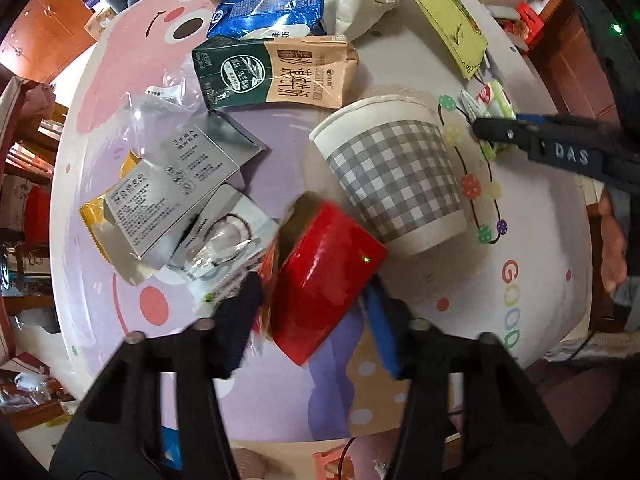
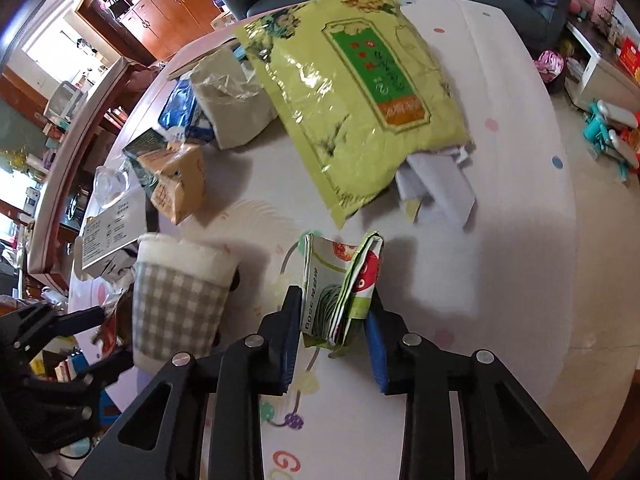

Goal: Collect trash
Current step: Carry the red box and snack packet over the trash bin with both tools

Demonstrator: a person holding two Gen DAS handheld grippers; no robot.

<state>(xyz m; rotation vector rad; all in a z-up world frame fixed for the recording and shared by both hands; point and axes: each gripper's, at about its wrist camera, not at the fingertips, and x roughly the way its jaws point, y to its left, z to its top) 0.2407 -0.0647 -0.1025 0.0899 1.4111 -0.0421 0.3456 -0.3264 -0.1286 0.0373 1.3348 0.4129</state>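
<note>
Crowding the round table (image 1: 540,280) are a checked paper cup (image 1: 394,172) lying on its side, a green-and-tan milk carton (image 1: 272,72), a blue pouch (image 1: 268,10), a grey box (image 1: 176,184), a crumpled clear wrapper (image 1: 224,248) and, further back, a big yellow bag (image 2: 352,92) over some white paper (image 2: 436,188). The cup lies right behind the red cup (image 1: 324,276), touching it, and the grey box and wrapper press in at its left. The left gripper (image 1: 312,304) has its fingers either side of the red cup, which looks glossy and tilted, its dark mouth turned away; whether the pads actually squeeze it I cannot tell. Over on the right side of the table, the right gripper (image 2: 334,320) straddles a folded green-and-white packet (image 2: 340,288) printed with red fruit, standing on edge between the fingers; one pad touches it, the other sits just beside, so the grip is unclear.
</note>
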